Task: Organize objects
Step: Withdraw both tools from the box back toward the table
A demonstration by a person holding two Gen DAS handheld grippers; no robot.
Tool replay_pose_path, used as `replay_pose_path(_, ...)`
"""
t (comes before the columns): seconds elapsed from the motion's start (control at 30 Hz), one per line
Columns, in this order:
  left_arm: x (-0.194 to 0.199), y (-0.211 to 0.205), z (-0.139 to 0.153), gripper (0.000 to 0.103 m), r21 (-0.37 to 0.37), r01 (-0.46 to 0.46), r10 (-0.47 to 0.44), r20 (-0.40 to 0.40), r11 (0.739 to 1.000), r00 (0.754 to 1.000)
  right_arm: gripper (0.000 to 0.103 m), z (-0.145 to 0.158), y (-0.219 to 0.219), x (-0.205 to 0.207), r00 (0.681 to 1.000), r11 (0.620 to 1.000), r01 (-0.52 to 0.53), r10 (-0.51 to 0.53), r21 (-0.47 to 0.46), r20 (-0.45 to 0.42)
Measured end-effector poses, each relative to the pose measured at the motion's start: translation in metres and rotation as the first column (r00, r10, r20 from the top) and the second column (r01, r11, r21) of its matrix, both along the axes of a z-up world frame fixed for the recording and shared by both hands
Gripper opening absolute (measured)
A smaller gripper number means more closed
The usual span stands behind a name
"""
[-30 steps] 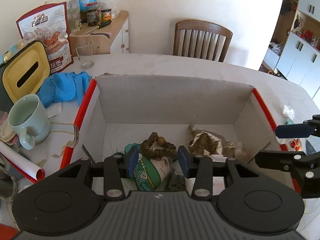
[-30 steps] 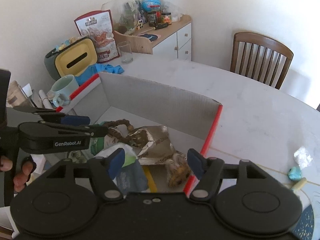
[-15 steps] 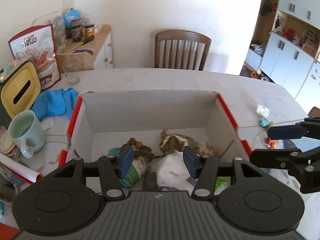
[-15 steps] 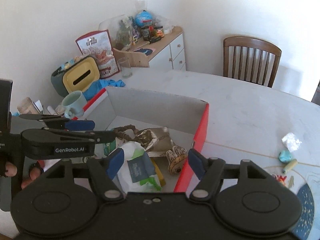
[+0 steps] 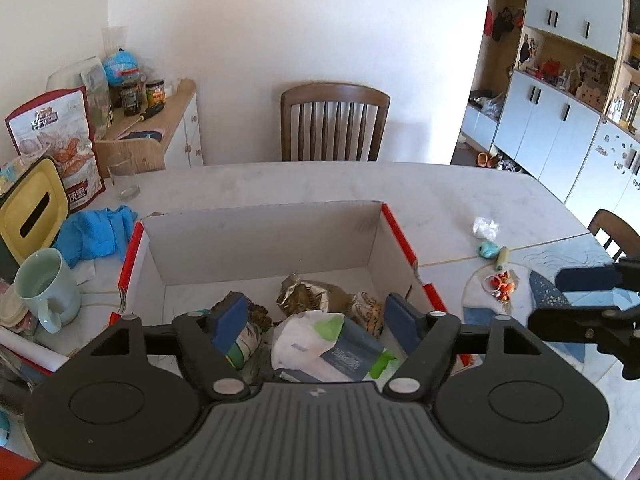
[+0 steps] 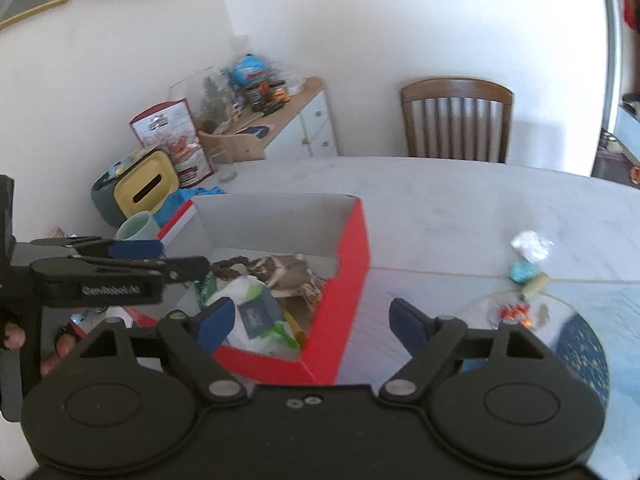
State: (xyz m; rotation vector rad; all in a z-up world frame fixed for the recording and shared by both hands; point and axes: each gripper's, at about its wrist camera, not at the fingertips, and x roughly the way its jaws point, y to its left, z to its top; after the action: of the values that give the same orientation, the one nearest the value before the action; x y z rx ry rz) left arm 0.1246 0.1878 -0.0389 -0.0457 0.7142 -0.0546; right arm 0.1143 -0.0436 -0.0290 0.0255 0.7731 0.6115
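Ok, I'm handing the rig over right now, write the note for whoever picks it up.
Left gripper: jaws opening, nothing between them, above the red-edged box.
Right gripper: jaws opening, empty, over the box's right wall.
In the box: white-and-green packet, crumpled foil bag, brown bead string, other small items.
Left on the table, right of the box: clear wrapper, turquoise piece, small tube, orange bits.
Next, probably: box those loose pieces.
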Motion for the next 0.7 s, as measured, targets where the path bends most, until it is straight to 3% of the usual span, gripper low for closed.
replay_pose_path(0.37,-0.003,-0.025,-0.003,0.087,-0.022,0.034,-0.034,-0.019,0.999,0.999,0.1,-0.01,-0.058,-0.02,0.993,0.993,0.121,-0.121,0.019,0.004)
replay_pose_path(0.53,0.0,-0.045,-0.005,0.088,-0.017,0.054,-0.054,-0.032,0.998,0.998,0.101,-0.017,-0.085,-0.021,0.989,0.989,0.146,-0.146,0.013,0.004)
replay_pose_path(0.7,0.005,-0.074,-0.007,0.101,-0.017,0.087,-0.087,-0.024,0.996,0.996,0.101,-0.021,-0.115,-0.012,0.987,0.987,0.161,-0.161,0.005,-0.004)
